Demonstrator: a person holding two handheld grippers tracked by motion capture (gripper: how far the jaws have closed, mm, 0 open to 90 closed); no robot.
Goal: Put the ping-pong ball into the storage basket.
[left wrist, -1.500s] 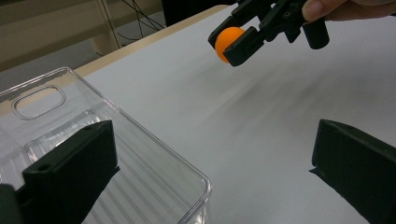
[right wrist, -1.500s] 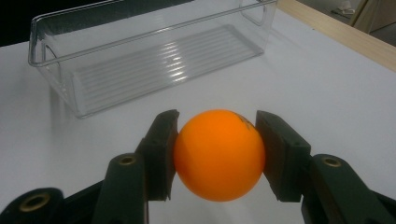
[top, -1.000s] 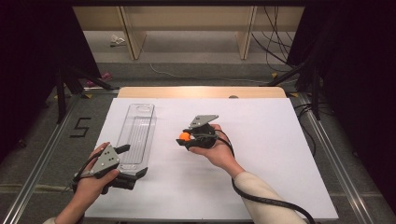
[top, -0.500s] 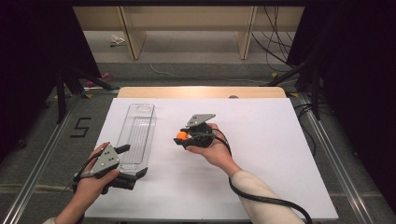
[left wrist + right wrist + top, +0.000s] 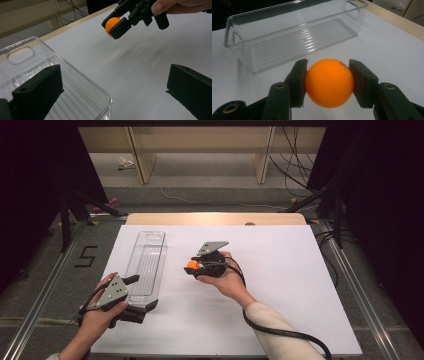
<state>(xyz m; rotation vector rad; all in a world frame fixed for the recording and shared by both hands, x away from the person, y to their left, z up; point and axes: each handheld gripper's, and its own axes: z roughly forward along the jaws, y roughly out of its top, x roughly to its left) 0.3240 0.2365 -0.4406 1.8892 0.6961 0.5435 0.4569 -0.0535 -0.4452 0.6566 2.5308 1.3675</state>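
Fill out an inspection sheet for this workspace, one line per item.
Surface: white table, bare around the work.
Job's things: orange ball; clear plastic bin, nothing inside, lying lengthwise.
Clutter: nothing seen.
Grippers: right gripper shut on the orange ball, held above the table beside the bin; left gripper open at the bin's near end, one jaw inside the bin, one outside.
Cables: black cable trailing from the right gripper.
Surroundings: wooden shelving, dark curtains.

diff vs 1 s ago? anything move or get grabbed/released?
The right hand-held gripper, shut on the small orange ball, drifted slightly left toward the clear plastic rectangular bin; the shift is small. Nothing was taken hold of or let go. The left hand-held gripper stayed at the bin's near end with its jaws open, and the bin did not move on the white table sheet.
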